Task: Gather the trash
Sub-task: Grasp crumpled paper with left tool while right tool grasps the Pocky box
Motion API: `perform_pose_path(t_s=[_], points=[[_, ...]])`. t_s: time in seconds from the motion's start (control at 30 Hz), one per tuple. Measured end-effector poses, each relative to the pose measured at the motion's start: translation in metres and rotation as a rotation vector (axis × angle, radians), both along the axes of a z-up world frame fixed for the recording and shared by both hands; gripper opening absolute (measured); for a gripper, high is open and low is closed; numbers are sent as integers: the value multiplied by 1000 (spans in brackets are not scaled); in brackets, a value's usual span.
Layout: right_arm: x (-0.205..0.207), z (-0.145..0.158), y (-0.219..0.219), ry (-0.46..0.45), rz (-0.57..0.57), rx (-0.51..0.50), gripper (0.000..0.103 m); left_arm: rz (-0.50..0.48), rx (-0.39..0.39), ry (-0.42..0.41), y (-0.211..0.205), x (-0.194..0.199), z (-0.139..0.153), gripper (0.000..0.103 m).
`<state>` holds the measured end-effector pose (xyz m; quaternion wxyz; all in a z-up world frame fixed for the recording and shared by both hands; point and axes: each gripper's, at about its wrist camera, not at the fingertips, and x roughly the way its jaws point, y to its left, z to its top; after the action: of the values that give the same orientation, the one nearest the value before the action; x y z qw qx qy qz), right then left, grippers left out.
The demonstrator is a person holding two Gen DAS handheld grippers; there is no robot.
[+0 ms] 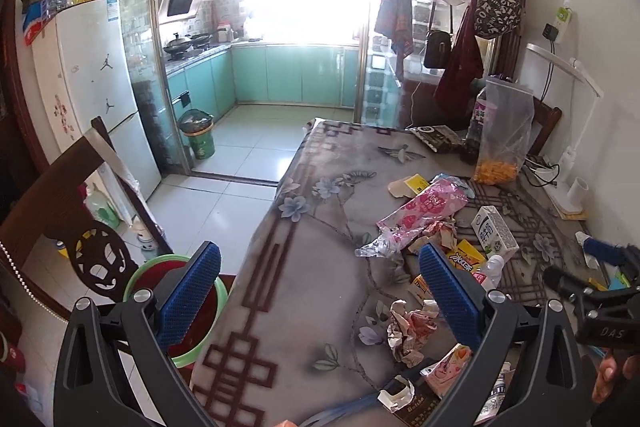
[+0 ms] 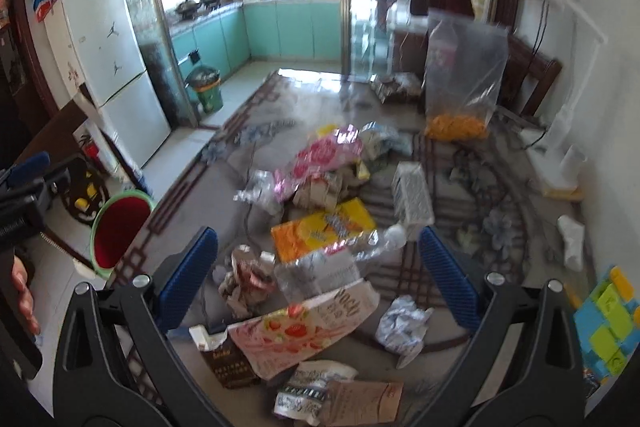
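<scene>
the left gripper (image 1: 320, 287) is seen with its ribbed blue pads spread wide and empty, low in the frame over a table (image 1: 320, 195) draped in a grey floral cloth. the right gripper (image 2: 318, 275) is likewise held apart, nothing between its pads. crumpled paper (image 2: 248, 281), a glossy pink wrapper (image 2: 320, 155), an orange packet (image 2: 320, 231) and a pink box lettered "pocky" (image 2: 304, 331) are scattered mid-frame in the right view. a round green-rimmed bin (image 2: 120, 231) with red inside is seen lower left, beside the table. a white fridge (image 1: 96, 87) and teal kitchen cabinets (image 1: 288, 75) fill the background.
</scene>
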<state>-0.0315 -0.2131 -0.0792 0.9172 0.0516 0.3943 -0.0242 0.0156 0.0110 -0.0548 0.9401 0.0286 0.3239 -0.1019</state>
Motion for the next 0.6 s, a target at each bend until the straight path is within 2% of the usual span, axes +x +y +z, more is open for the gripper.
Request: perform_pose_path(t_s=[0.1, 0.17, 0.23, 0.33, 0.47, 0.57, 0.6], points=[[5, -53, -24, 150, -68, 212, 99, -31, 30, 35, -7, 6, -25, 95], [7, -88, -40, 231, -135, 396, 99, -49, 26, 89, -10, 10, -42, 95], [10, -114, -49, 293, -199, 496, 99, -77, 12, 145, -13, 16, -57, 95], [15, -139, -52, 346, -244, 574, 99, -126, 42, 173, -21, 20, -71, 95], [25, -158, -50, 383, -267, 612, 99, -194, 42, 222, -34, 27, -85, 95], [28, -170, -51, 403, -269, 658, 87, -224, 13, 285, -41, 35, -101, 95], [28, -174, -50, 410, -262, 669, 78, -240, 19, 299, -44, 37, -106, 94]])
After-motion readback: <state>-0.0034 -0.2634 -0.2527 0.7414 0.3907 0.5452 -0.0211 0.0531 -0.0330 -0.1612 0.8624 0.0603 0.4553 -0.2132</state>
